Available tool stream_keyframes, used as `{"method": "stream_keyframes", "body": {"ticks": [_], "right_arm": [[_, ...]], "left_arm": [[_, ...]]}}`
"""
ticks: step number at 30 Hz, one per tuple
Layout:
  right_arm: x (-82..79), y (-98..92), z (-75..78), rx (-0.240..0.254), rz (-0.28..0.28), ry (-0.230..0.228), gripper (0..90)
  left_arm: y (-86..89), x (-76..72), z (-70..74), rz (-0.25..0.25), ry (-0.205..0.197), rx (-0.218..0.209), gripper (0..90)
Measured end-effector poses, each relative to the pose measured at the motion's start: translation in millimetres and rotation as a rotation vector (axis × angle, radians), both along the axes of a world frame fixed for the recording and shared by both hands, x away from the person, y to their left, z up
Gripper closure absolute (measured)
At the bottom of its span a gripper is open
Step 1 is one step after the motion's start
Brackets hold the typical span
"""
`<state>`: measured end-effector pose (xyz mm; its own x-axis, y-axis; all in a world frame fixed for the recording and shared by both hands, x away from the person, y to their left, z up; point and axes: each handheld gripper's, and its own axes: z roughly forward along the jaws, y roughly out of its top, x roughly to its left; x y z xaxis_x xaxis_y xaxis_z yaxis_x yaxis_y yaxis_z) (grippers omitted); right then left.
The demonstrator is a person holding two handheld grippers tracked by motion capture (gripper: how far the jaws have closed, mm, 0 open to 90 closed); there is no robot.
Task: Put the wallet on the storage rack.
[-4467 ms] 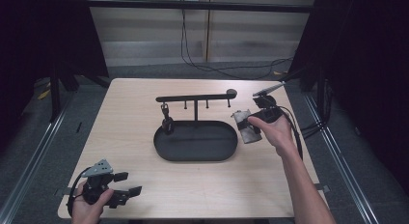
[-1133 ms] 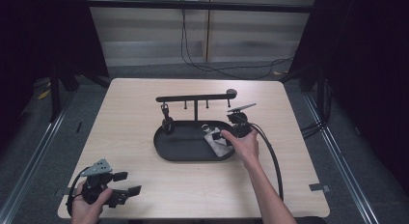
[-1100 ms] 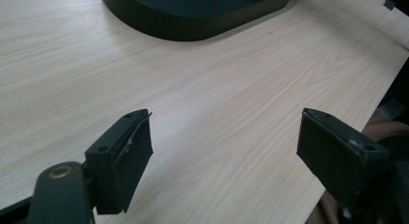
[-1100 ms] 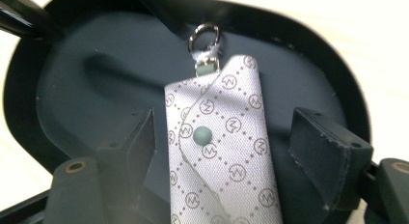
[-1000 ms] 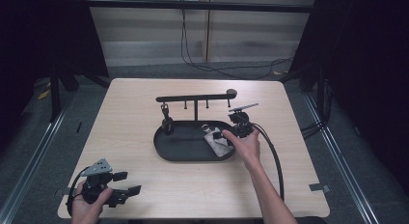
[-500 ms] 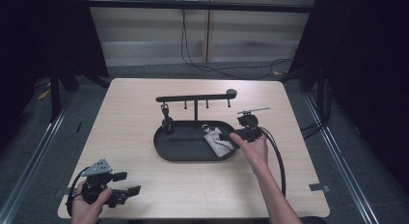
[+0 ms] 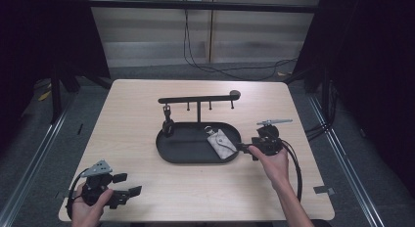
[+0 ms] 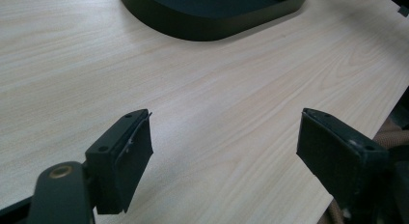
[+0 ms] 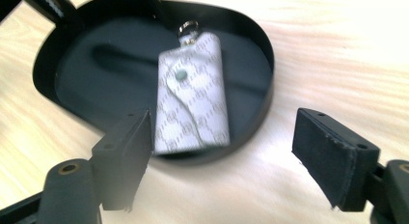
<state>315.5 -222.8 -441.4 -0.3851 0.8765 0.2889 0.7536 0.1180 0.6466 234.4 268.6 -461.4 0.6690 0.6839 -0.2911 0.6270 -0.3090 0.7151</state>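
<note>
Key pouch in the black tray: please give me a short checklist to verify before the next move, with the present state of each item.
1. Key pouch lies inside the black tray: ok.
2. Pouch is free of the right hand-held gripper, whose jaws have just been opening and stand apart with nothing between the pads: ok.
3. Pouch flap is snapped shut: ok.
4. Key ring is hung on the hook rack: not ok, it rests in the tray.
5. Left hand-held gripper is open over bare table: ok.

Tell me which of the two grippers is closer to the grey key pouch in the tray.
The right gripper, beside the tray's right end where the key pouch lies; the left gripper sits at the table's near left corner.
</note>
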Motion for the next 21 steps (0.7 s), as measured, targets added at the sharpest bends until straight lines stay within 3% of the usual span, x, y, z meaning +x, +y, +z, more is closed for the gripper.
{"method": "stream_keyframes", "body": {"ticks": [6,12,21], "right_arm": [[-20.4,-14.8,0.2,-0.015,0.0,-0.024,20.8],[-42.4,-33.3,0.2,-0.024,-0.022,-0.05,20.7],[-78.8,-54.0,-9.2,-0.041,-0.027,-0.052,21.0]], "left_arm": [[-5.7,-1.0,-2.3,-0.009,0.002,0.017,19.9],[-4.5,-1.8,-1.0,-0.006,-0.011,0.002,19.8],[-5.0,-1.5,-1.8,-0.008,-0.005,0.006,19.8]]}}
